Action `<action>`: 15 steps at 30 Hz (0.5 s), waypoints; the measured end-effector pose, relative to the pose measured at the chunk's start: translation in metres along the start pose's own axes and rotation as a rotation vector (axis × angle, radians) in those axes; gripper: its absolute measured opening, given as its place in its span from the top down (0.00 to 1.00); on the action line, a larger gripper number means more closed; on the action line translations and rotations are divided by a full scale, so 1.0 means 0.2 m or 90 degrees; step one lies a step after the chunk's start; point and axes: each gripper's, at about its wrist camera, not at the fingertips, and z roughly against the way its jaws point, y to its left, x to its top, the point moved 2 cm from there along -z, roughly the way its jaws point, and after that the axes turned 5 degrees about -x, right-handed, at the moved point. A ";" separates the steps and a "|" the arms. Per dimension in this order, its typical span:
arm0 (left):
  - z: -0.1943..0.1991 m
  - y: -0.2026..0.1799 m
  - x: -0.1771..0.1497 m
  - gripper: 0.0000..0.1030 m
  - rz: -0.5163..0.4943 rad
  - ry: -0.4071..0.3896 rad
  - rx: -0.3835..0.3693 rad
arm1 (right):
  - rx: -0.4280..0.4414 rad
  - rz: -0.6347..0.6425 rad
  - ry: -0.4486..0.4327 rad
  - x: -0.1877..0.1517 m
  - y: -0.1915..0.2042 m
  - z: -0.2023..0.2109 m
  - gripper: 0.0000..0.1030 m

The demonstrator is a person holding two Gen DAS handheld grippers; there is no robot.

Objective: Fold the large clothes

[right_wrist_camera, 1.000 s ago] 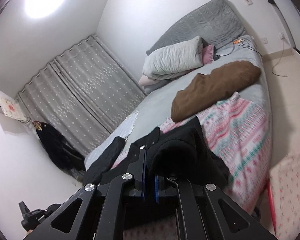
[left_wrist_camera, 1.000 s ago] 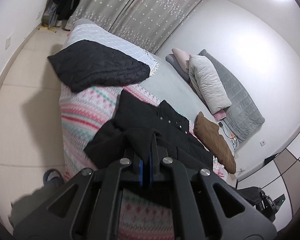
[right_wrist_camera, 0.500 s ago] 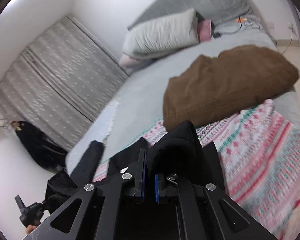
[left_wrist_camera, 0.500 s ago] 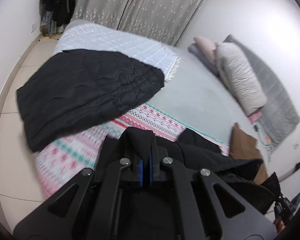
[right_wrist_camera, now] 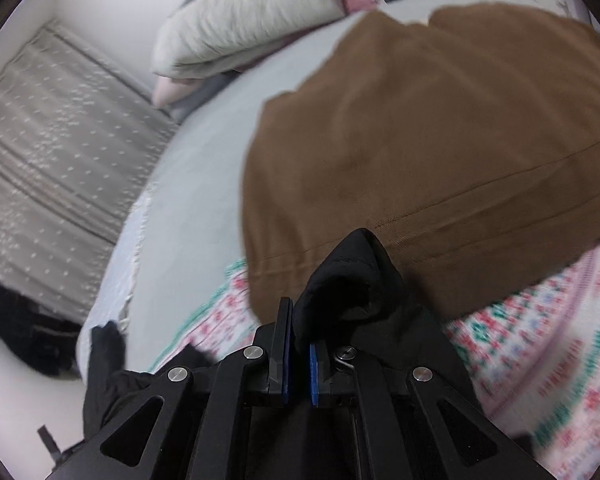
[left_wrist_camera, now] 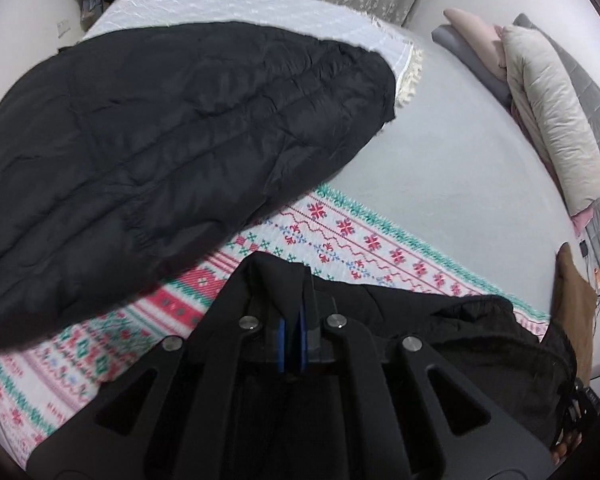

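Note:
A black fleece jacket (left_wrist_camera: pixel 452 332) hangs between my two grippers over the patterned blanket (left_wrist_camera: pixel 340 236) on the bed. My left gripper (left_wrist_camera: pixel 293 340) is shut on one edge of the jacket, whose cloth drapes over the fingers. My right gripper (right_wrist_camera: pixel 299 356) is shut on another bunched edge of the same jacket (right_wrist_camera: pixel 352 284). The jacket's lower part is hidden under the grippers.
A folded black puffer coat (left_wrist_camera: pixel 160 152) lies on the bed left of the jacket. A folded brown garment (right_wrist_camera: pixel 440 140) lies right of it. Pillows (left_wrist_camera: pixel 552 112) and a grey quilt sit at the headboard. Curtains (right_wrist_camera: pixel 48 152) hang behind the grey sheet (left_wrist_camera: pixel 452 168).
Both grippers have carried the jacket forward and down toward the bed. The puffer coat and the brown garment now look much larger and closer. Both stay shut on the jacket.

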 end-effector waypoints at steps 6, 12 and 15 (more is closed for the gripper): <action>-0.03 0.06 0.01 0.85 0.041 0.042 -0.047 | -0.013 -0.015 0.008 0.02 0.01 -0.10 0.86; 0.18 0.08 0.09 0.43 0.059 0.031 -0.164 | 0.022 -0.007 -0.006 0.08 0.04 0.03 0.59; 0.34 0.14 0.16 0.31 0.082 -0.013 -0.195 | 0.020 -0.003 -0.057 0.14 0.05 0.17 0.49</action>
